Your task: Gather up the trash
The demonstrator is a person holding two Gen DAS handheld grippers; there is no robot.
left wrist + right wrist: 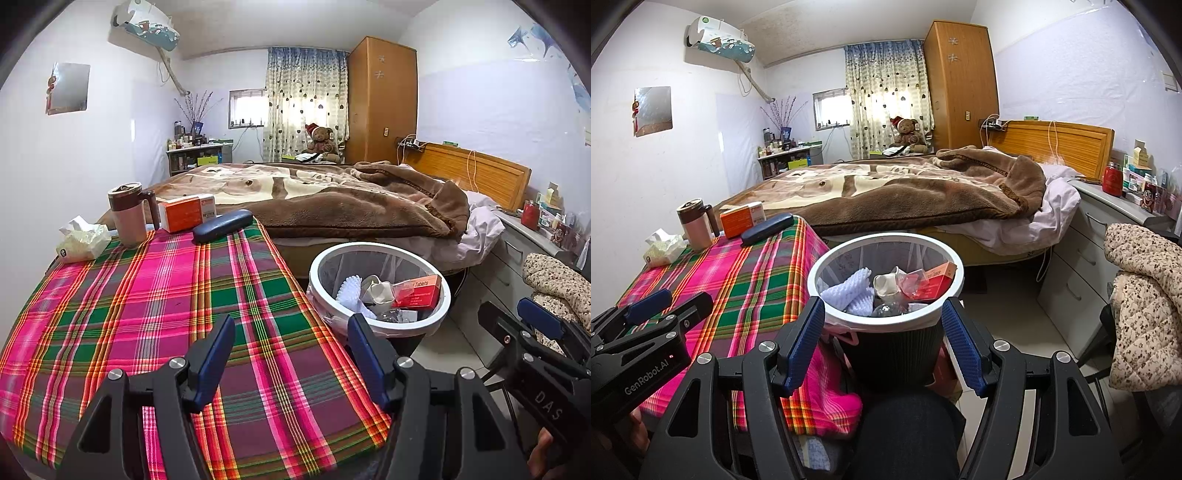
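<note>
A white-rimmed trash bin (380, 248) stands on the floor at the right edge of the plaid-covered table (147, 314). It holds a red tablet box (419, 293), a crumpled white cup (376, 291) and white paper. My left gripper (291, 325) hangs open over the cloth, its jaws bare. My right gripper (884, 306) is open just short of the bin (886, 240), which shows between its fingers without touching them. At the table's far end sit a tissue pack (83, 240), a mug (127, 212), an orange box (186, 212) and a dark case (221, 226).
A bed with a brown blanket (923, 192) lies beyond the bin. Grey bedside drawers (1082, 258) and a chair draped with a quilted jacket (1145, 302) stand to the right. A person's dark-clad knee (905, 424) is below the right gripper. Tiled floor shows right of the bin.
</note>
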